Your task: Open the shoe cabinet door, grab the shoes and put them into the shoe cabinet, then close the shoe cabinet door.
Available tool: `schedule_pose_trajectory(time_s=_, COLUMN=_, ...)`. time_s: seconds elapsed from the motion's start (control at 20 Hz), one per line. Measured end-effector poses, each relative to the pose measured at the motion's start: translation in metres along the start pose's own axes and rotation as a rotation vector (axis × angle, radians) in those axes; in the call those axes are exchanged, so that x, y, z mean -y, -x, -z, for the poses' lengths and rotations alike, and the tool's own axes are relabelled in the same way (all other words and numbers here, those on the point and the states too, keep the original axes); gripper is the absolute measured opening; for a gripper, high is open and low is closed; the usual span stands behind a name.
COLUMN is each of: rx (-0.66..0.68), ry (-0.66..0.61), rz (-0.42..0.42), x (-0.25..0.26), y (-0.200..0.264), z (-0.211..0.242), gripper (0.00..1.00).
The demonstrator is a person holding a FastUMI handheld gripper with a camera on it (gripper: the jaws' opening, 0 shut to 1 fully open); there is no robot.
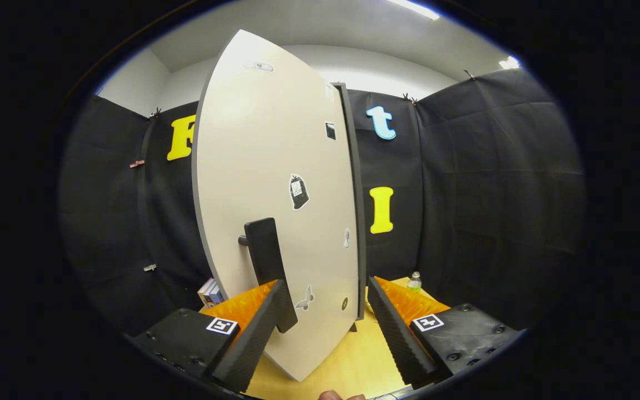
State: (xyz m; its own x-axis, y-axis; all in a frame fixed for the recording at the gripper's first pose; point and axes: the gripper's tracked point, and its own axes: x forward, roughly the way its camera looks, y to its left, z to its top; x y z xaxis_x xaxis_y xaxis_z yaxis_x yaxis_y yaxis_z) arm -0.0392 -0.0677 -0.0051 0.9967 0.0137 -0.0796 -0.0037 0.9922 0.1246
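The shoe cabinet door (275, 166) is a tall pale panel with small stickers, standing upright just ahead of me, its dark edge (356, 222) on the right. A dark vertical bar handle (267, 261) sticks out from its lower part. My gripper (326, 286) is open, and its fingers straddle the door's lower right part. The left fingertip (275, 300) lies against the handle's lower end, which reaches down between the fingers. The right fingertip (378, 300) is just past the door's dark edge. Neither finger presses on anything.
The cabinet stands on a light wooden table (353, 355). A few books (211, 291) lie behind the left finger. A small clear bottle (414, 281) stands beyond the right finger. A person's fingertip (334, 395) shows below the gripper.
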Motion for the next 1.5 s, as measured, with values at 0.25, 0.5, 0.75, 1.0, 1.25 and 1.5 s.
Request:
schedule_pose_trajectory(time_s=0.25, rx=-0.013, ry=0.006, rz=-0.045, x=-0.033, y=-0.020, z=0.006, gripper=0.98)
schedule_pose_trajectory(time_s=0.5, rx=-0.022, ry=0.002, rz=-0.069, x=-0.040, y=-0.029, z=0.008, gripper=0.98)
schedule_pose_trajectory(time_s=0.75, rx=-0.021, ry=0.011, rz=-0.070, x=-0.037, y=-0.026, z=0.008, gripper=0.98)
schedule_pose_trajectory(time_s=1.0, rx=-0.020, ry=0.034, rz=-0.066, x=-0.039, y=-0.022, z=0.009, gripper=0.98)
schedule_pose_trajectory(time_s=1.25, rx=-0.017, ry=0.030, rz=-0.059, x=-0.035, y=-0.022, z=0.008, gripper=0.98)
schedule_pose_trajectory(time_s=1.5, rx=-0.008, ry=0.040, rz=-0.049, x=-0.032, y=-0.026, z=0.006, gripper=0.98)
